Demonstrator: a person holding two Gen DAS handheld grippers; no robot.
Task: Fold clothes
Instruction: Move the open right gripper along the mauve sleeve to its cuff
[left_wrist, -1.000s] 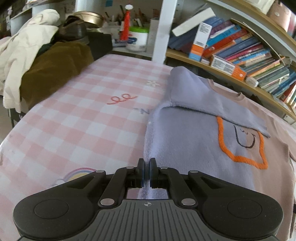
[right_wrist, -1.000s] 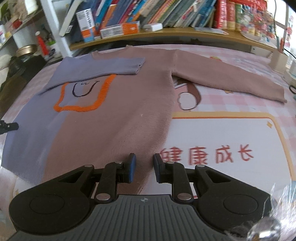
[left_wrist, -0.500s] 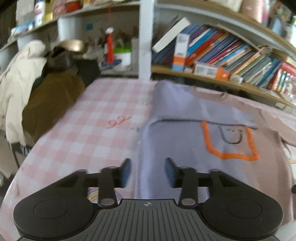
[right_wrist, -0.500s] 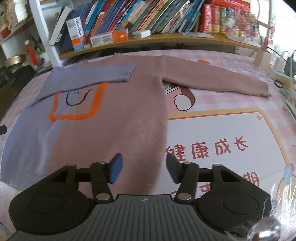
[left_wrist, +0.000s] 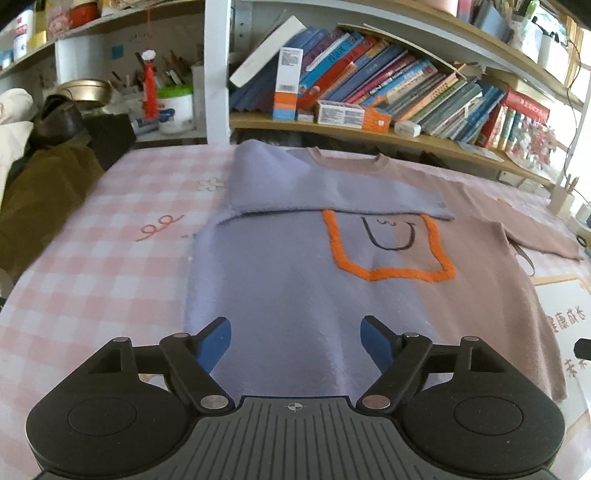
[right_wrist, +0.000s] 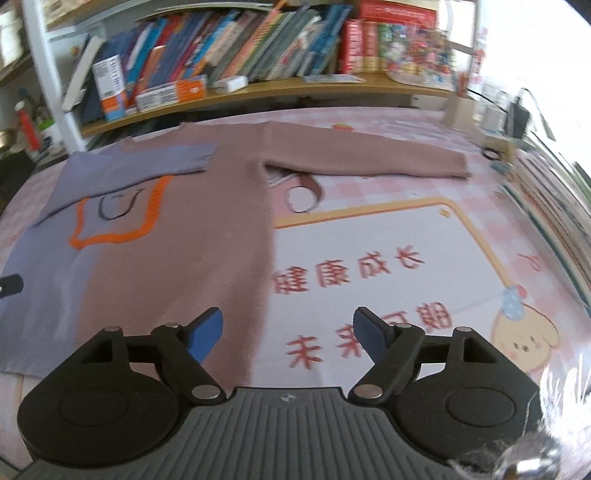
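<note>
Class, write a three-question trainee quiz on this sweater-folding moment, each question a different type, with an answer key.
1. True or false: the left gripper is shut on the sweater.
2. Which sleeve lies folded across the chest? A) lavender sleeve B) brown sleeve
3. Fill in: the patch outline on the sweater is ____.

Key: 1 false; 2 A; 3 orange. The right gripper is open too.
</note>
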